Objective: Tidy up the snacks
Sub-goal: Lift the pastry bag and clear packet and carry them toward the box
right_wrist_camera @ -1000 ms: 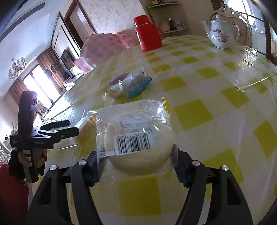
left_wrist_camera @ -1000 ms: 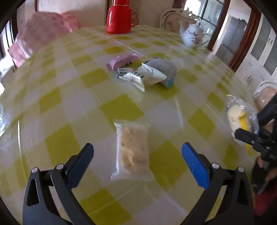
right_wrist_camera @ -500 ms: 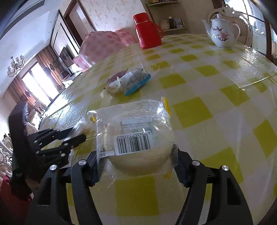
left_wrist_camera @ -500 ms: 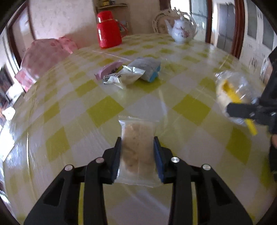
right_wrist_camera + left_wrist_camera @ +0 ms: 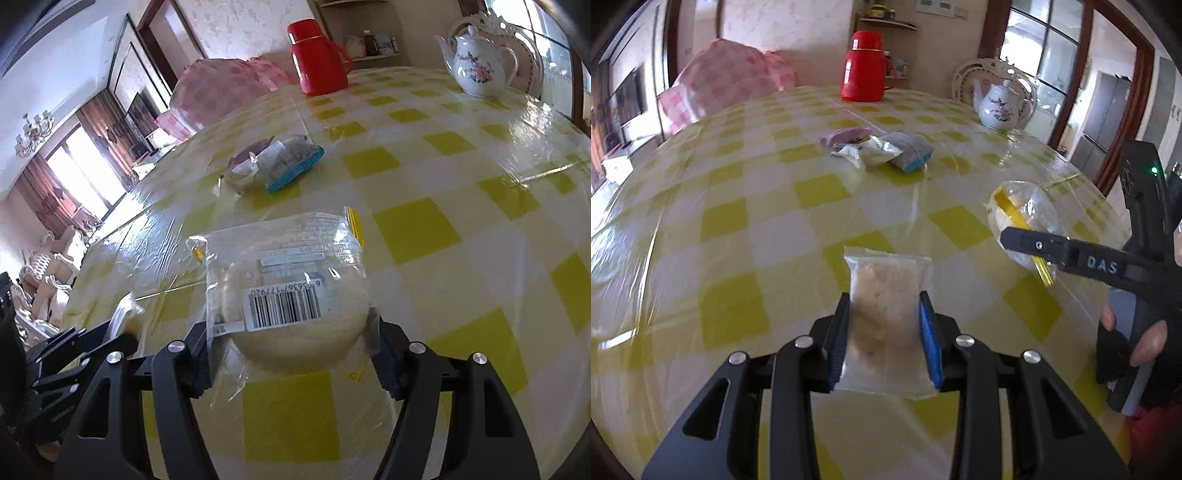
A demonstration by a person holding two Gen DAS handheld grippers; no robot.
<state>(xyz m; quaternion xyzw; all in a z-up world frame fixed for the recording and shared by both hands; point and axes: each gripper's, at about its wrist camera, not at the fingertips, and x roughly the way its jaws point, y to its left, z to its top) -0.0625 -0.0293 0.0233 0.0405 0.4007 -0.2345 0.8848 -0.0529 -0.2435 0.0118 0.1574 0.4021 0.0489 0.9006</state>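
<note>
Both grippers are clamped on snacks. Low in the middle of the left wrist view, the left gripper (image 5: 884, 336) has its two blue pads pressed against the long sides of a clear cracker packet (image 5: 882, 317), with the jaws narrowly apart, just the width of the packet. The packet's sealed top edge sticks out past the fingertips, above the yellow-checked tablecloth (image 5: 738, 229).

At the bottom centre of the right wrist view, the right gripper (image 5: 291, 350) stands wider, its jaws closed around a round pale bun in a clear wrapper (image 5: 295, 295) with one barcode label facing the camera. The same bun and gripper show at the right edge of the left wrist view, with the person's hand (image 5: 1145, 339) around the handle.

Counting snacks: two are held, one per gripper. One small pile (image 5: 877, 149) lies on the cloth in the upper middle of the left view, and three packets can be told apart in it: a pink one, a white one and a grey one with a blue edge. They touch and partly overlap.

Beyond the pile, toward the top of the frame, stand one red thermos jug (image 5: 864, 68) and, to the right, one white flowered teapot (image 5: 1001, 103), well apart from each other.
</note>
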